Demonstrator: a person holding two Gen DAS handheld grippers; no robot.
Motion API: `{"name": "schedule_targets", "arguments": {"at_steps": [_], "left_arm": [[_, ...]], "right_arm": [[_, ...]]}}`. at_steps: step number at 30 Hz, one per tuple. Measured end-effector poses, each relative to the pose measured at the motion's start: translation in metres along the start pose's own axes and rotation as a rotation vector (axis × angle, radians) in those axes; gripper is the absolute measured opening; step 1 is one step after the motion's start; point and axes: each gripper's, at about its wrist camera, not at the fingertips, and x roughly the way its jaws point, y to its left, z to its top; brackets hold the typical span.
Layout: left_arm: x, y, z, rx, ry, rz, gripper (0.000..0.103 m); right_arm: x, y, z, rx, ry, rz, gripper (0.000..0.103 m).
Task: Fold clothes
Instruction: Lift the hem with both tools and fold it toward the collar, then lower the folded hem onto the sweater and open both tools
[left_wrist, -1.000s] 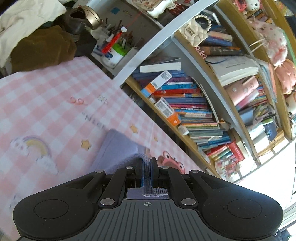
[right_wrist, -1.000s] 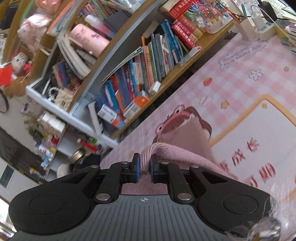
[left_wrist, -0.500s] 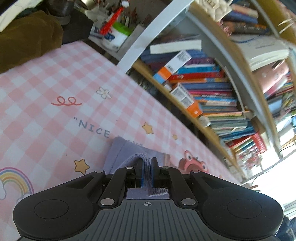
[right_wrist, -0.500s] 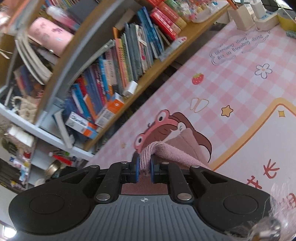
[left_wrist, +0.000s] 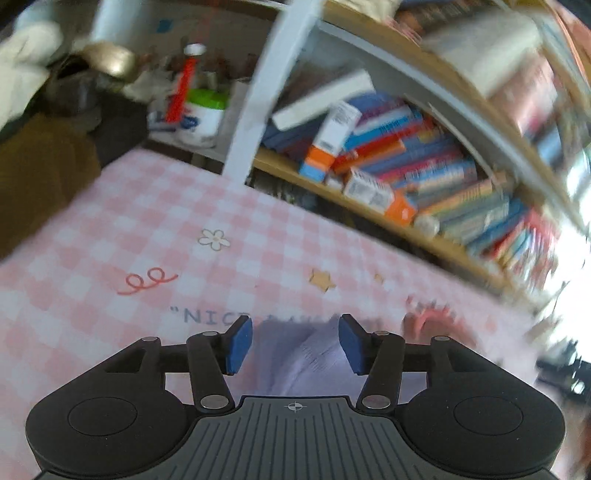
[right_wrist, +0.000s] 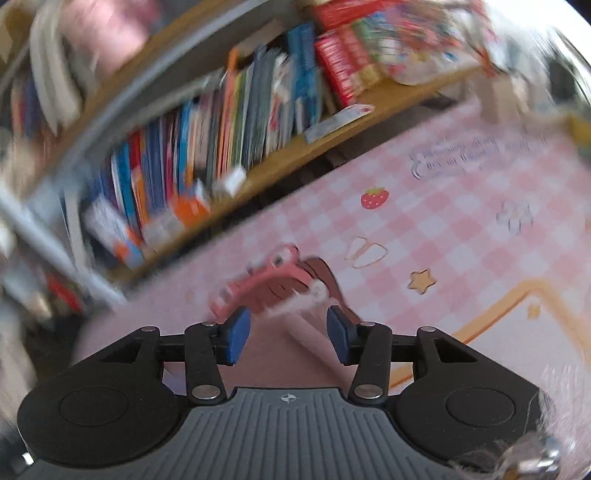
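Observation:
A soft garment lies on the pink checked mat (left_wrist: 147, 229). In the left wrist view its cloth (left_wrist: 299, 354) looks pale lilac and lies between and below the blue pads of my left gripper (left_wrist: 294, 345), which is open and holds nothing. In the right wrist view the same kind of cloth (right_wrist: 280, 354) looks dusty pink and lies under my right gripper (right_wrist: 288, 338), also open and empty. Both views are blurred by motion.
A bookshelf (left_wrist: 424, 173) packed with books runs along the far edge of the mat and shows in the right wrist view too (right_wrist: 221, 155). A pen pot (left_wrist: 201, 114) and dark brown cloth (left_wrist: 44, 177) sit at the back left.
Both grippers were shut on folds of the garment; both have now opened and let it drop onto the mat. Both cameras are moving.

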Motion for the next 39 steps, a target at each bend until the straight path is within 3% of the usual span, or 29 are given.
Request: {"name": "schedule_targets", "arguments": {"at_steps": [4,7,8,9,10,12,14,15,17,19,30,32,34,36,39], "left_arm": [[0.018,-0.018,-0.007,0.166,0.013,0.017,0.051],[0.033,-0.032,-0.01,0.258,0.028,0.01,0.046],[0.038,-0.037,-0.011,0.288,0.034,0.006,0.038],[0.043,-0.041,-0.012,0.315,0.042,0.004,0.016],[0.047,-0.042,-0.013,0.321,0.054,0.009,0.004],[0.044,-0.037,-0.008,0.259,0.026,0.024,0.004],[0.036,-0.021,0.0,0.121,-0.018,0.017,0.003],[0.04,-0.015,0.001,0.1,-0.007,0.025,0.003],[0.055,-0.009,0.0,0.099,0.047,0.047,0.004],[0.071,-0.009,-0.005,0.113,0.085,0.07,0.004],[0.076,-0.015,-0.011,0.129,0.08,0.1,0.013],[0.072,-0.018,-0.007,0.125,0.089,0.108,0.019],[0.062,-0.021,-0.005,0.134,0.068,0.124,0.041],[0.05,-0.024,-0.007,0.162,0.032,0.147,0.051],[0.033,-0.025,-0.012,0.167,0.012,0.175,0.053]], "right_arm": [[0.025,0.021,-0.014,-0.299,0.038,-0.088,0.044],[0.044,0.028,-0.019,-0.409,0.049,-0.13,0.043],[0.049,0.029,-0.02,-0.428,0.056,-0.139,0.04],[0.055,0.029,-0.021,-0.446,0.062,-0.148,0.034],[0.06,0.028,-0.021,-0.45,0.08,-0.133,0.009],[0.065,0.023,-0.02,-0.432,0.098,-0.115,0.004],[0.052,0.013,-0.011,-0.337,0.033,-0.09,0.004],[0.045,0.008,-0.007,-0.289,0.001,-0.077,0.004],[0.047,0.0,-0.005,-0.251,0.001,-0.086,0.003],[0.064,-0.003,-0.007,-0.255,0.059,-0.11,0.003],[0.071,-0.013,-0.009,-0.233,0.06,-0.087,0.007],[0.067,-0.011,-0.009,-0.243,0.053,-0.088,0.024],[0.06,-0.009,-0.009,-0.247,0.035,-0.095,0.036],[0.05,-0.009,-0.009,-0.243,0.017,-0.083,0.039],[0.033,-0.008,-0.012,-0.249,-0.003,-0.08,0.049]]}}
